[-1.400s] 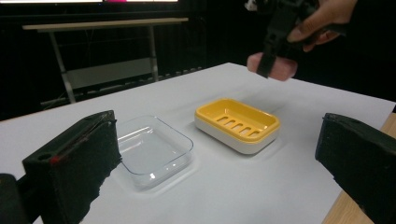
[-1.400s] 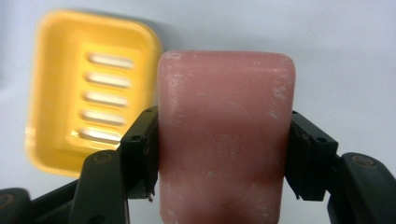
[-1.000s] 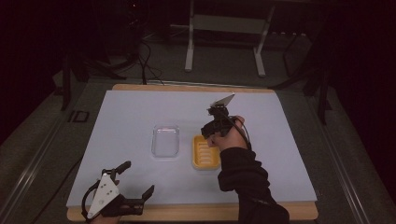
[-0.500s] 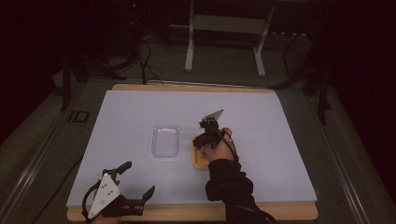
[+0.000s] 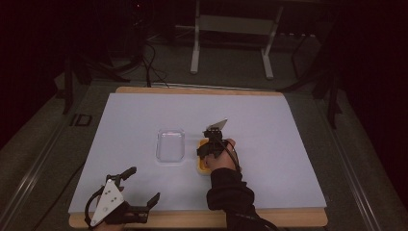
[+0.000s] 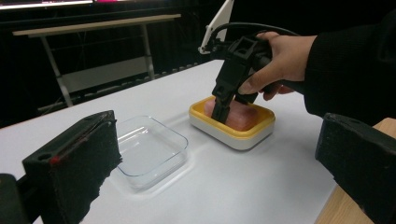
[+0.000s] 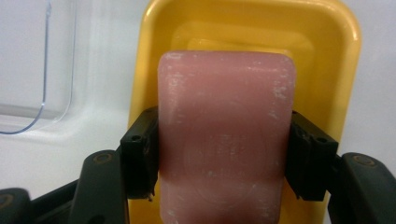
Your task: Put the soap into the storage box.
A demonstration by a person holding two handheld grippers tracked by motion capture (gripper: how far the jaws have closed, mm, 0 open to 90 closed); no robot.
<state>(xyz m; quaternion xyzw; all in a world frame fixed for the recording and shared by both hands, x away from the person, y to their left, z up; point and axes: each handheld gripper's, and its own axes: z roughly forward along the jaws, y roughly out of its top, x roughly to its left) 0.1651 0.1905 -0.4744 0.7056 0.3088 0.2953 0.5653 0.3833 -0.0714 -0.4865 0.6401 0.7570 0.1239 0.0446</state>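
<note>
A pink soap bar [image 7: 226, 135] lies in a yellow soap dish [image 7: 252, 28] near the table's middle. My right gripper [image 7: 226, 161] reaches down into the dish, and its fingers [image 7: 142, 154] press on the bar's two long sides. From the left gripper view, the right gripper [image 6: 223, 109] stands steeply in the dish [image 6: 233, 135] over the soap [image 6: 243, 117]. In the high view the hand holds it over the dish [image 5: 202, 167]. My left gripper [image 5: 144, 183] rests open at the table's near left with nothing between its jaws.
A clear, empty plastic container [image 5: 171, 145] sits just left of the yellow dish, a small gap between them. White paper [image 5: 288, 144] covers the wooden table, with free room to the right and at the back. Frames and cables stand beyond the far edge.
The right gripper has come down and nearer, from above the dish's far end into the dish around the soap. The left gripper has stayed put.
</note>
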